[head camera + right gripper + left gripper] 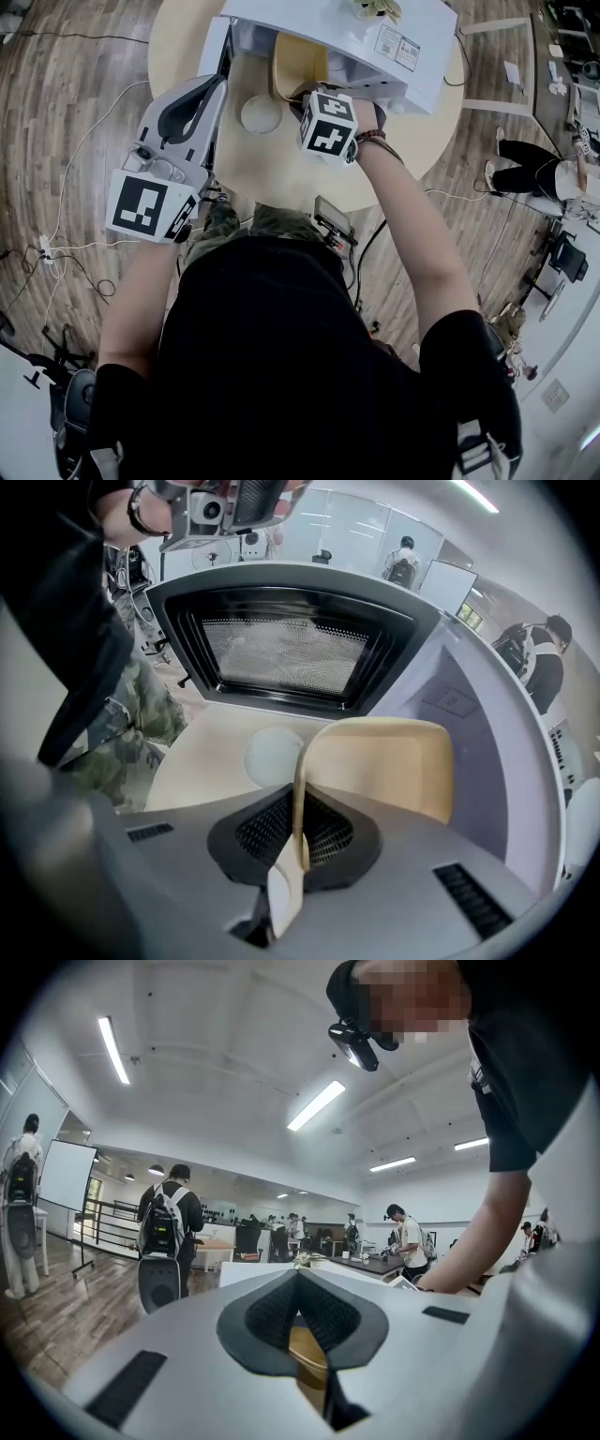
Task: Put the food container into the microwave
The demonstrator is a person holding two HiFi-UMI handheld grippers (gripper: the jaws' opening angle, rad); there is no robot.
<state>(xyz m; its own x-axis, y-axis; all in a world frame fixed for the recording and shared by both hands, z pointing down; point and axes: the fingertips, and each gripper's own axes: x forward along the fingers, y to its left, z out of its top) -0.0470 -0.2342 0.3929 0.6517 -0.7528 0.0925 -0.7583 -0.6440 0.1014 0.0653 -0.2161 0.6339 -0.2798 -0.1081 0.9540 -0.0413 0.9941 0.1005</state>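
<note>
The round wooden table [281, 178] is cut off by the frame's top edge. On it stands the white microwave [309, 23], whose cavity is hidden under its own top in the head view, and its mesh-windowed door [281, 653] hangs open. The tan food container [384, 766] sits at centre frame, in front of the opening. The right gripper [298, 808] points steeply down from an outstretched forearm, its jaws clamped on the container's rim. The left gripper [298, 1279] lies level at the upper left of the head view with its jaws together, apparently empty. A pale disc [260, 114] lies on the table. The print on the microwave's label [397, 47] is too small to read.
</note>
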